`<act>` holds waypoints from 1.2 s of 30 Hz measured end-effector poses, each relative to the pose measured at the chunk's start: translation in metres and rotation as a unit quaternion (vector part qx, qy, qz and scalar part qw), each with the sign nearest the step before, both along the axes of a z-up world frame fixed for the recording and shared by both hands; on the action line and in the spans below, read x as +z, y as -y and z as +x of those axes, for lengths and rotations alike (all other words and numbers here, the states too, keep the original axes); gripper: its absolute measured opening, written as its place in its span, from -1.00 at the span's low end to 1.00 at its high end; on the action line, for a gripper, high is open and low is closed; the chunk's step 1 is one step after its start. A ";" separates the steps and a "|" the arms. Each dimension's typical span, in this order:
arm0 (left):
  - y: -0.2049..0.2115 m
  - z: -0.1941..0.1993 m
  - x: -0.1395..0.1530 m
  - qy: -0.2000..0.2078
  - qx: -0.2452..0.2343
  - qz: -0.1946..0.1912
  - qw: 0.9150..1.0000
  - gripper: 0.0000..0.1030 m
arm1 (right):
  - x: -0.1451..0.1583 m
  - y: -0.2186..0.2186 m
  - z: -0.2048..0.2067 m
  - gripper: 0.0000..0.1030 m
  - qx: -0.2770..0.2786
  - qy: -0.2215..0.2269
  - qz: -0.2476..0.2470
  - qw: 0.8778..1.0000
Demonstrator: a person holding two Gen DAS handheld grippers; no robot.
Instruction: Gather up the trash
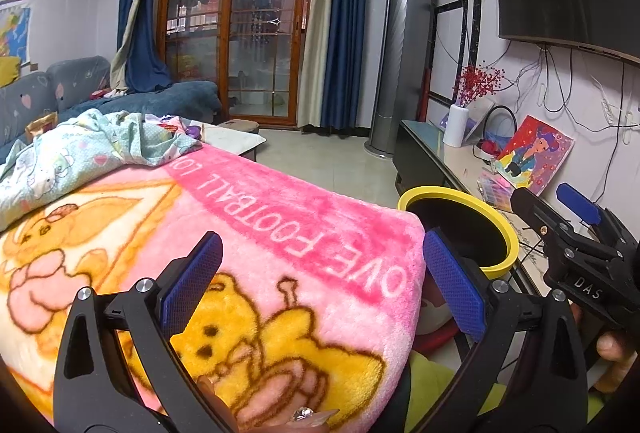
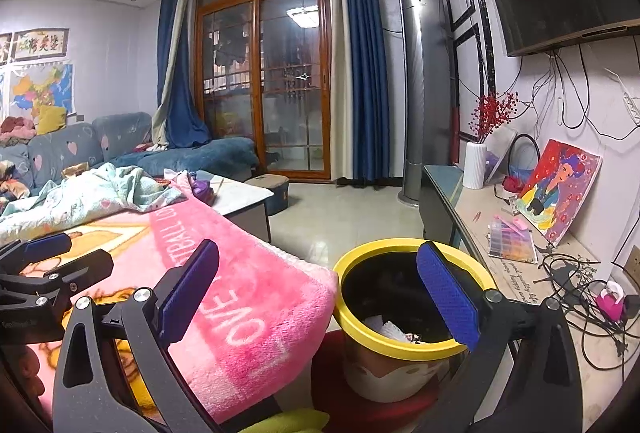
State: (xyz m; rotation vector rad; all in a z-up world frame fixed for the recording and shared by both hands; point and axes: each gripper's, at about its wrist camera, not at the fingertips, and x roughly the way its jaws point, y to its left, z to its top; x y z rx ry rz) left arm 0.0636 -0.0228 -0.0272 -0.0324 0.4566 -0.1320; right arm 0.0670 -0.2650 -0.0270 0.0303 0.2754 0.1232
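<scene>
The biggest thing here is the fluffy pink blanket with yellow cartoon bears and white letters, spread over a raised surface whose own top is hidden. At the far end of the pink blanket lies a crumpled pale green cloth with small cartoon prints. Just beside the pink blanket's near corner stands the round trash bin with a yellow rim and a black inside, and past the bin runs a long bench with tangled black cables on it. Inside the bin, low down, sit some crumpled white paper scraps, so some trash is already in there. The left gripper hangs over the pink blanket with its blue-padded jaws wide apart and nothing between them. The right gripper hangs between the blanket's corner and the bin, its jaws also wide apart and holding nothing, one pad sitting in front of the bin's rim. No loose trash shows on the pink blanket near either gripper, so the job looks close to finished, or the next piece is out of sight. To do this step well, look slowly along the pink blanket and the crumpled cloth for small bits, keep the jaws wide until a piece is right between the pads, pinch only the trash and not the fluffy blanket, and let go right over the bin's middle.
</scene>
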 end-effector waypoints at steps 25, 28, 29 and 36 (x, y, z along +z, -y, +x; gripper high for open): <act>0.002 -0.001 0.000 0.002 -0.003 0.001 1.000 0.79 | -0.002 0.002 0.001 0.87 -0.004 -0.003 0.003 1.000; 0.002 -0.002 0.000 0.001 -0.003 0.000 1.000 0.79 | -0.002 0.002 0.001 0.87 -0.004 -0.003 0.003 1.000; 0.002 -0.001 0.000 0.000 -0.003 0.000 1.000 0.79 | -0.002 0.001 0.001 0.87 -0.003 -0.003 0.003 1.000; 0.002 -0.002 0.000 0.001 -0.002 0.001 1.000 0.79 | -0.002 0.003 0.001 0.87 -0.005 -0.003 0.004 1.000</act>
